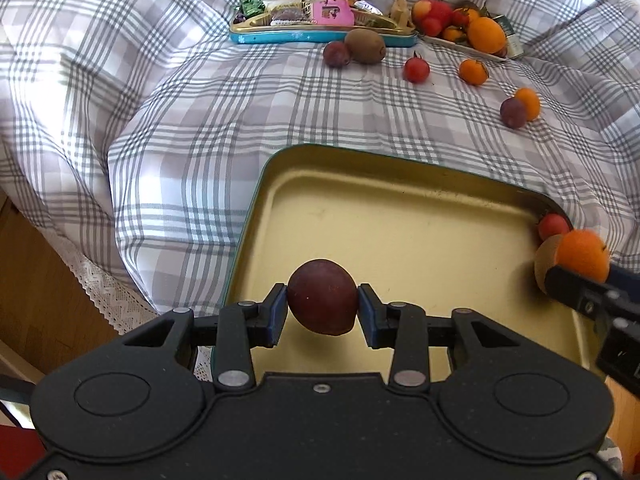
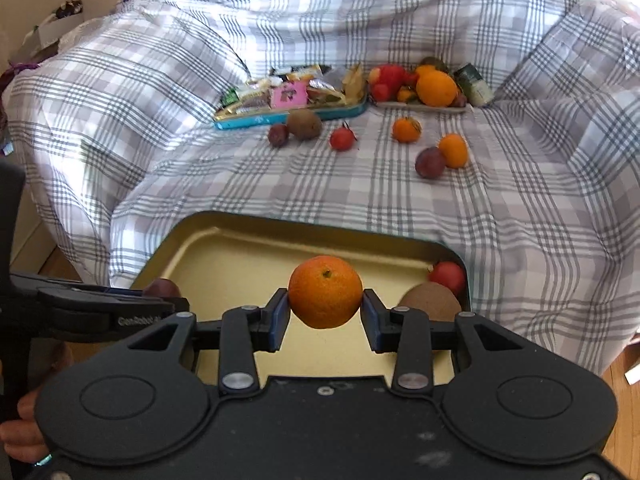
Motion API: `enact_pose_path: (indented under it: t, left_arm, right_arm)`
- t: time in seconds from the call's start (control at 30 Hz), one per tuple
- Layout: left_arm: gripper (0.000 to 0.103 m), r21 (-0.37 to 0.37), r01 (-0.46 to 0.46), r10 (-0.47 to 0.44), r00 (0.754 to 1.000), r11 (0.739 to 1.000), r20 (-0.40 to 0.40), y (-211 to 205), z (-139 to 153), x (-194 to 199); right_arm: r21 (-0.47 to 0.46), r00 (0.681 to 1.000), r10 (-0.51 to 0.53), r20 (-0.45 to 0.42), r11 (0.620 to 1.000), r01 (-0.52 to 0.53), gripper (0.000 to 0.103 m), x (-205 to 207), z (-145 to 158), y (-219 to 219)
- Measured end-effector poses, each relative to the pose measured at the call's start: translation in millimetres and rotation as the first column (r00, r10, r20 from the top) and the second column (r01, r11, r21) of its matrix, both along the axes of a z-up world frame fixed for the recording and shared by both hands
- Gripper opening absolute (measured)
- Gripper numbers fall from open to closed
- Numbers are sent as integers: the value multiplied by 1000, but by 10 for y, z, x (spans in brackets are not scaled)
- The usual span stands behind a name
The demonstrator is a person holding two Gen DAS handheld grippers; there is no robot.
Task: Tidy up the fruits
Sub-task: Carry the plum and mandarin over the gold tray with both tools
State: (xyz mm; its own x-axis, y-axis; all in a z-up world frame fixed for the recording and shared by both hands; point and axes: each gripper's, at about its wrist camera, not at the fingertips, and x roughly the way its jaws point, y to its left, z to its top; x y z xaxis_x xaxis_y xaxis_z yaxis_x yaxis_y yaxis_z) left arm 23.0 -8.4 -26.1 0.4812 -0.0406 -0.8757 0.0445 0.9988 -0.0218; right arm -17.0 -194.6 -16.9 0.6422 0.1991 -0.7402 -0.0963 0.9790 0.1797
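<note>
My left gripper is shut on a dark red plum and holds it over the near left part of the cream tray. My right gripper is shut on an orange mandarin over the same tray. A kiwi and a small red fruit lie in the tray's right corner. Loose on the checked cloth farther off are a plum, a kiwi, a red fruit, a mandarin, another plum and another mandarin.
A blue tin of sweets and a plate piled with fruit stand at the back of the cloth-covered seat. The cloth rises in folds on both sides. Wooden floor lies left of the tray.
</note>
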Motion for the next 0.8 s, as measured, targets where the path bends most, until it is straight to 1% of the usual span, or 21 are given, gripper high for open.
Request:
enact_pose_path:
  t: [0.13, 0.2, 0.8]
  left_arm:
    - [47, 0, -4, 4, 1000, 1000, -9, 14, -14, 5]
    - [47, -1, -6, 6, 1000, 1000, -15, 16, -21, 10]
    - [48, -11, -13, 13, 1000, 1000, -24, 29, -18, 11]
  right_arm:
    - [-7, 999, 18, -40, 1000, -18, 40, 16, -70, 33]
    - [-11, 999, 28, -46, 1000, -29, 40, 4, -77, 49]
    - [-13, 998, 28, -63, 1000, -29, 40, 31, -106, 48]
